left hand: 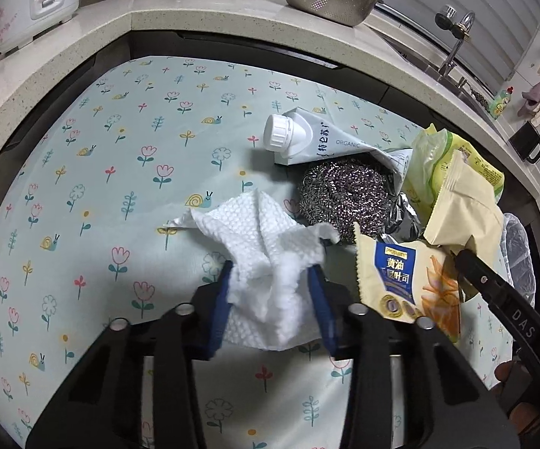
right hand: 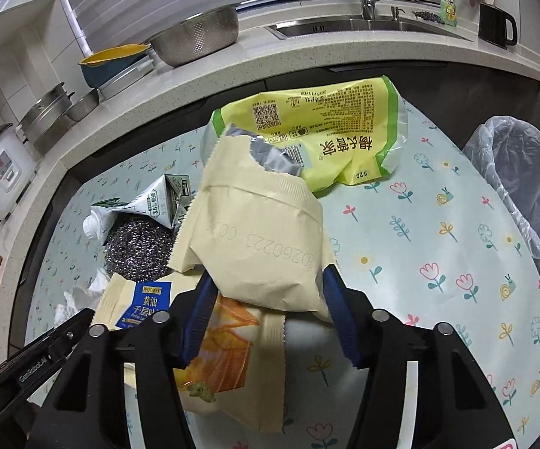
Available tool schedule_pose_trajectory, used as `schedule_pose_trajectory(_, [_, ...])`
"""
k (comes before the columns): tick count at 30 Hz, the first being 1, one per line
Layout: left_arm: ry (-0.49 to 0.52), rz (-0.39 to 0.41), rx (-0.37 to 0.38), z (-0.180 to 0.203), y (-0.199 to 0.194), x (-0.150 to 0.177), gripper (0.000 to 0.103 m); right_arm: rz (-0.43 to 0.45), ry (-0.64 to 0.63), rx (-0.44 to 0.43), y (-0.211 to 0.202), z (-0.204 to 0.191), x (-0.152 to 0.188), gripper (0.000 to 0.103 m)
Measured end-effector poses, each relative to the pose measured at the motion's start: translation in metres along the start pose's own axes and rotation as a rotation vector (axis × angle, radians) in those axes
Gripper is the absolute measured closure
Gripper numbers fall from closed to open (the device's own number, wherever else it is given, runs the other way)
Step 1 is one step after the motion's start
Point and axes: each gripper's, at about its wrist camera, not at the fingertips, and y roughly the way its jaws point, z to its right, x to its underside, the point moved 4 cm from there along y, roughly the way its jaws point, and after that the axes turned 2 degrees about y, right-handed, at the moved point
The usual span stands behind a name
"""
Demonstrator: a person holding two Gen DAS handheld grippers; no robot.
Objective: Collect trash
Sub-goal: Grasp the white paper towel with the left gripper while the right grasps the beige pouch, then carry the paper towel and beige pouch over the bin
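Now the left gripper (left hand: pixel 273 299) is pinching the crumpled white paper towel (left hand: pixel 270 258) between its blue pads, and the right gripper (right hand: pixel 270 310) is closing on the cream snack bag (right hand: pixel 258 239), both low over the flowered counter (right hand: pixel 438 224). The lined trash bin (right hand: pixel 524 187) is standing at the counter's right edge, nearer the right gripper, with open cloth between. A steel scourer (left hand: pixel 344 194), a milk carton (left hand: pixel 307 138) and a yellow-green bag (right hand: pixel 329 131) are lying behind, not in the way.

left hand-held gripper (left hand: pixel 274 292): clamped, angled down | right hand-held gripper (right hand: pixel 268 299): clamped
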Motion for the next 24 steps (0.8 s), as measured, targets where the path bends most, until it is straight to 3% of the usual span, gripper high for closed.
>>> schedule_pose_trajectory(6, [0.009, 0.032, 0.004, 0.007, -0.016, -0.004, 0.086, 0.045, -0.005, -0.013, -0.024, 0.001, -0.005, 0.053])
schedule_pose_trajectory(24, [0.129, 0.185, 0.088, 0.086, -0.099, -0.013, 0.089, 0.209, 0.036, -0.019, -0.125, 0.044, -0.022, 0.054])
